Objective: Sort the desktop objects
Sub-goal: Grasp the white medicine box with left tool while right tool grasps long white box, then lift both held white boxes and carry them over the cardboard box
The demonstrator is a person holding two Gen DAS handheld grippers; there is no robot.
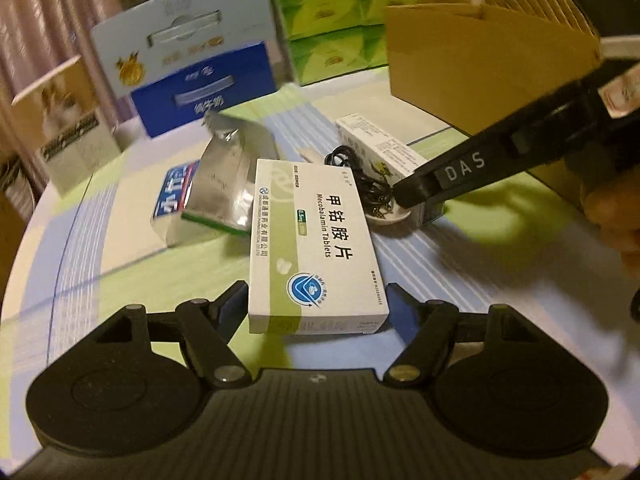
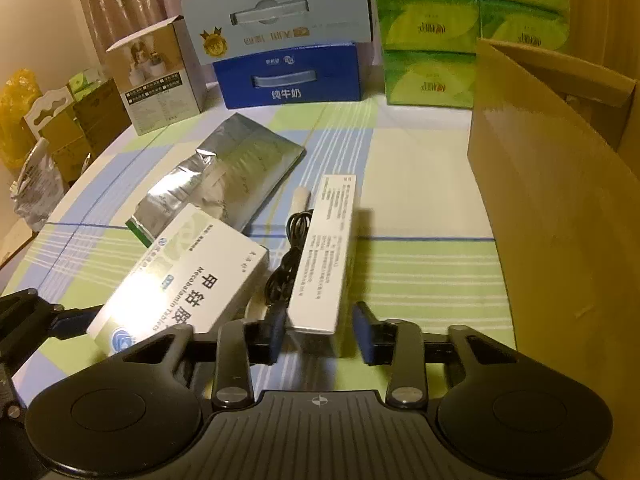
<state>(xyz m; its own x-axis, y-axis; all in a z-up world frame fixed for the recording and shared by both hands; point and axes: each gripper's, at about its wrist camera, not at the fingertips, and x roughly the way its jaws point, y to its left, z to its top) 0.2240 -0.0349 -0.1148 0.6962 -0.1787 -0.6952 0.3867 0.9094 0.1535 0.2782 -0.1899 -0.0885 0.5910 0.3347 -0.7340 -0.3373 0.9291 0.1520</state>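
Left wrist view: left tool [image 1: 316, 304] is spread around a box [image 1: 312, 240] reading "Mecobalamin Tablets" on the bench [image 1: 460, 280]. Right tool [image 2: 320, 332], printed "DAS", is spread around a narrow white box [image 2: 324, 256] beside a black cable [image 2: 288, 264].

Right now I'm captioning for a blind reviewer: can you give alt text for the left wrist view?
The open left gripper straddles the near end of a white-and-green Mecobalamin Tablets box on a checked tablecloth. Beyond lie a silver foil pouch and a black cable, where the right gripper reaches in.

Crinkled foil pouch [image 2: 224, 176] — glossy, matt cardboard box [image 2: 560, 216]
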